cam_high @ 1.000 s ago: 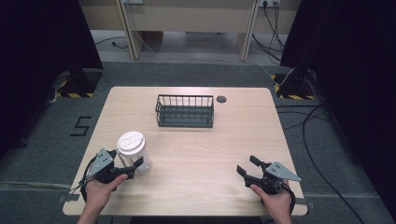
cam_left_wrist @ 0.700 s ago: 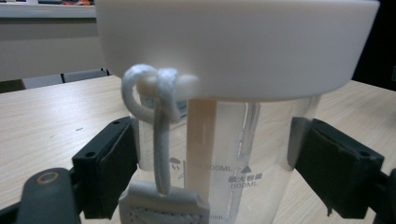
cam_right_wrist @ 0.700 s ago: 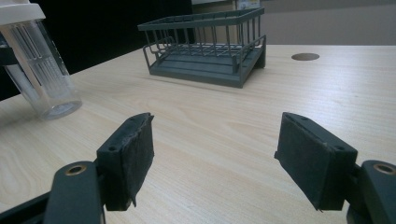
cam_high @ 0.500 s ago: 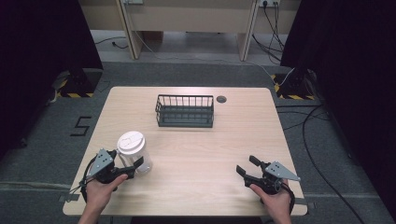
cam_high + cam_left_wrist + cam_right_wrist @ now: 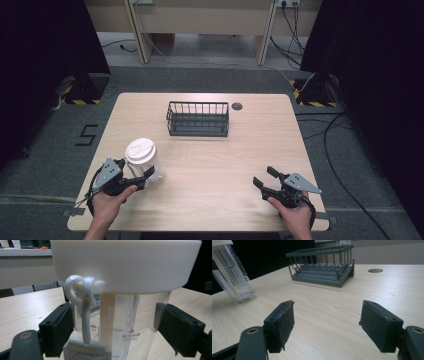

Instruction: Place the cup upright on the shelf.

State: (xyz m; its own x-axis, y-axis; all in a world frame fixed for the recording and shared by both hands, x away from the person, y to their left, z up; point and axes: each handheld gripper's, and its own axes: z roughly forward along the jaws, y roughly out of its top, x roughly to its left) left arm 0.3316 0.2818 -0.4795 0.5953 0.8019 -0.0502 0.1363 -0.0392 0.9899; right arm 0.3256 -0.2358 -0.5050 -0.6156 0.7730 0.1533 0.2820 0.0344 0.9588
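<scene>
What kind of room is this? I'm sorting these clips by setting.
Probably a lab or recording studio: black curtains flank a lone wooden table, hazard-taped stand bases sit on grey carpet, and cables trail across the floor.

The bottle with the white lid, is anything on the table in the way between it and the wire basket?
No. The bottle stands between the jaws of the left gripper near the table's front left. The wire basket sits farther back, near the middle. Between them there is just bare wooden table.
</scene>
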